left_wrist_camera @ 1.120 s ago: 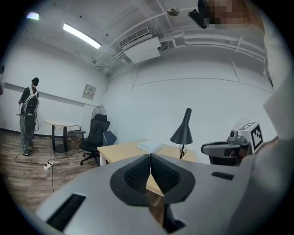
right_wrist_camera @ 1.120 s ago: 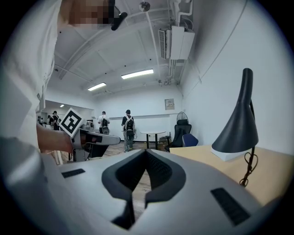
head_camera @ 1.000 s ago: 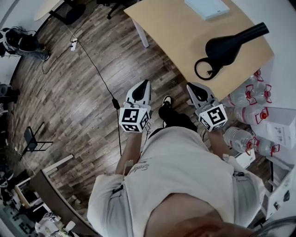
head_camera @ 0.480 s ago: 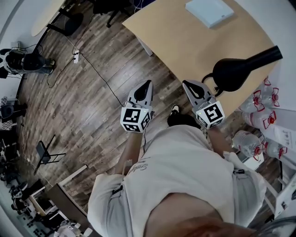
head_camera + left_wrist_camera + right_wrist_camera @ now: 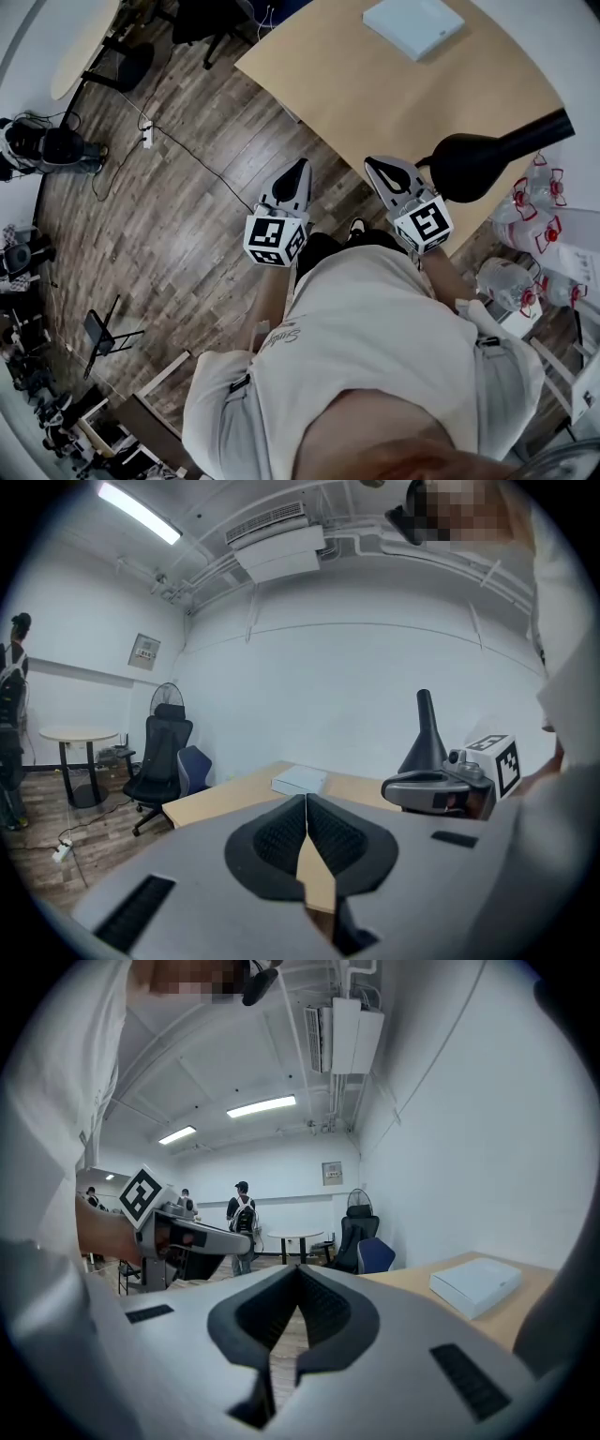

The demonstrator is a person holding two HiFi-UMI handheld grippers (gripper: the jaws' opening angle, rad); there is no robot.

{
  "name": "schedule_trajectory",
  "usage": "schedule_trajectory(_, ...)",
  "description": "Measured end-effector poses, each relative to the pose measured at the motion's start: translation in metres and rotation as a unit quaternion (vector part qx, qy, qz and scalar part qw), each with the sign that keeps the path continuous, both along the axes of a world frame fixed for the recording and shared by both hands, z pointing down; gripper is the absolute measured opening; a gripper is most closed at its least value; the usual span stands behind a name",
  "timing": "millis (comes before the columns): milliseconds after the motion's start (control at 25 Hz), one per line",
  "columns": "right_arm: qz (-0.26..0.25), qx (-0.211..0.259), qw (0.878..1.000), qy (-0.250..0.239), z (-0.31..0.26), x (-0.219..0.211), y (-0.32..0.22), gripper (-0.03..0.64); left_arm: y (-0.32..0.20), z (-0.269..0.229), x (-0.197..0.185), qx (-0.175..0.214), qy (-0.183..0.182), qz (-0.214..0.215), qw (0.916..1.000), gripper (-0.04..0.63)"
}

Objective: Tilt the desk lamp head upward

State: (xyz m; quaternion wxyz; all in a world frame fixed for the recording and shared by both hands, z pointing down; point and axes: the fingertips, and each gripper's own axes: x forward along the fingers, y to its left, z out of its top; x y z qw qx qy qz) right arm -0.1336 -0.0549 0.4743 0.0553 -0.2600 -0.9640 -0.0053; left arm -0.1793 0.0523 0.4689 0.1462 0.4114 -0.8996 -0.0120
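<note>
A black desk lamp (image 5: 469, 165) stands at the near right edge of the wooden table (image 5: 375, 84), its cone-shaped head pointing up-right in the head view. My right gripper (image 5: 376, 168) is shut with nothing in it, its tips just left of the lamp head and apart from it. My left gripper (image 5: 297, 172) is also shut and empty, held over the floor by the table's near edge. In the left gripper view the lamp (image 5: 425, 739) rises behind the right gripper's body (image 5: 441, 790), beyond my shut left gripper (image 5: 307, 799). The right gripper view shows my shut right gripper (image 5: 298, 1269).
A flat white box (image 5: 412, 25) lies at the table's far side. Water bottles (image 5: 536, 199) and cartons are stacked right of the table. A cable (image 5: 192, 155) runs across the wood floor. Office chairs (image 5: 159, 757) and a round table (image 5: 77, 735) stand farther off, where people (image 5: 242, 1213) are standing.
The person has stepped closer to the table. Both grippers have moved forward, and the right one has gone from well short of the lamp to just beside its head.
</note>
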Motion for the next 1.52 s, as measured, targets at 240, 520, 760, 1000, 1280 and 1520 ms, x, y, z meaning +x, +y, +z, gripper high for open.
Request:
schedule_trajectory(240,0.056,0.0,0.998,-0.001,-0.009,-0.018,-0.008,-0.005,-0.022,-0.007,-0.026,0.002,-0.003,0.071,0.9975,0.015)
schedule_trajectory(520,0.165,-0.006,0.986,0.01,-0.01,-0.025,-0.017,-0.005,-0.05,-0.015,-0.052,0.005,-0.024,0.18,0.9834,0.015)
schedule_trajectory(760,0.235,-0.002,0.972,0.004,-0.018,-0.04,-0.018,-0.005,-0.068,-0.021,-0.064,0.005,-0.029,0.274,0.9612,0.015)
schedule_trajectory(1000,0.327,0.006,0.945,-0.003,-0.021,-0.04,-0.024,-0.005,-0.086,-0.019,-0.065,0.01,-0.024,0.371,0.9284,0.015)
schedule_trajectory(1280,0.447,0.012,0.894,0.005,-0.022,-0.014,-0.043,-0.005,-0.119,-0.003,-0.057,0.008,-0.006,0.475,0.8802,0.015)
schedule_trajectory(1520,0.537,0.012,0.843,0.029,-0.012,0.061,-0.054,-0.005,-0.148,0.004,-0.005,0.011,0.005,0.545,0.8382,0.015)
